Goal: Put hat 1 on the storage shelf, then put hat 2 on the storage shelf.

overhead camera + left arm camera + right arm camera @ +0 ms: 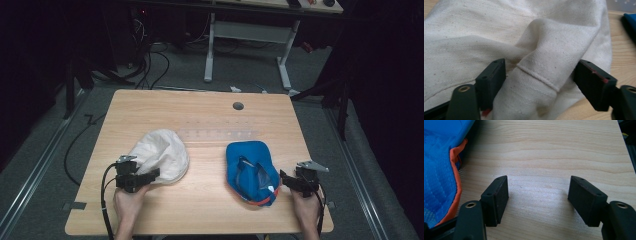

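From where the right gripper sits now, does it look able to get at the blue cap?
Probably yes. The right gripper sits on the bare table just beside the blue cap, jaws open with nothing between them. The cap's orange-edged rim lies right next to its jaw, nothing in between.

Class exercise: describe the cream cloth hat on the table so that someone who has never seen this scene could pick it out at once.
On the wooden table, look at the left half, near the front edge. There lies the cream hat, soft and crumpled, with the left claw around a fold of its brim. Its only neighbour, the hat on the right, is bright blue with orange trim.
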The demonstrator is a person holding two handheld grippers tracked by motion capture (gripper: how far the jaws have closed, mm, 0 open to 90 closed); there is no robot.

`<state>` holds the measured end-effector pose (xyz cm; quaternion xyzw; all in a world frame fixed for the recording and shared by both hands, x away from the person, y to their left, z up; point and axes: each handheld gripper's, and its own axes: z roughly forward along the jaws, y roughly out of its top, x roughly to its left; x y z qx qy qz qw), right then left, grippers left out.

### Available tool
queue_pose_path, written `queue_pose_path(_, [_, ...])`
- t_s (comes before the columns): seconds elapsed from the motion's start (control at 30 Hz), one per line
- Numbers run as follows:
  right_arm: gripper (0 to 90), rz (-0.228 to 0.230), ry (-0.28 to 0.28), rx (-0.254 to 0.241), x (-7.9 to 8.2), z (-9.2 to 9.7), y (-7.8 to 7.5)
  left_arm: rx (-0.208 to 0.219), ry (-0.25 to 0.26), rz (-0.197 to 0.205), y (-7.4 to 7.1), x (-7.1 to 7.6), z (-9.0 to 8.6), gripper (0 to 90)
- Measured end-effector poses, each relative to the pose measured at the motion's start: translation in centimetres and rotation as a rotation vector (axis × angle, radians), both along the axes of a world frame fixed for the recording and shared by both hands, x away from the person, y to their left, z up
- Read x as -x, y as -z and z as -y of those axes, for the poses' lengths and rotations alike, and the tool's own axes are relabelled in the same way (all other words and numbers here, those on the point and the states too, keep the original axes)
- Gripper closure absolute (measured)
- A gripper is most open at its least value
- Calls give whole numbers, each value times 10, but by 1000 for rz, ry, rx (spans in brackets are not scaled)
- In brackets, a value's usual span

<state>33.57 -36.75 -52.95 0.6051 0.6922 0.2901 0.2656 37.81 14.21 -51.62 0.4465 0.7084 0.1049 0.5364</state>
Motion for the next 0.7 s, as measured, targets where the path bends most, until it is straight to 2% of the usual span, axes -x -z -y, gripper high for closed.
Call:
queue_pose_path(0.33, [329,0,0,0,0,0,0,35,37,35,-3,5,-4,445])
queue_pose_path(0.47, [329,0,0,-1,0,0,0,52,66,50,-4,8,-6,500])
queue_pose_path(0.6, [329,0,0,-1,0,0,0,75,96,70,-6,10,-6,594])
queue_pose_path(0.7, [330,-1,0,-1,0,0,0,99,125,78,-7,11,-6,620])
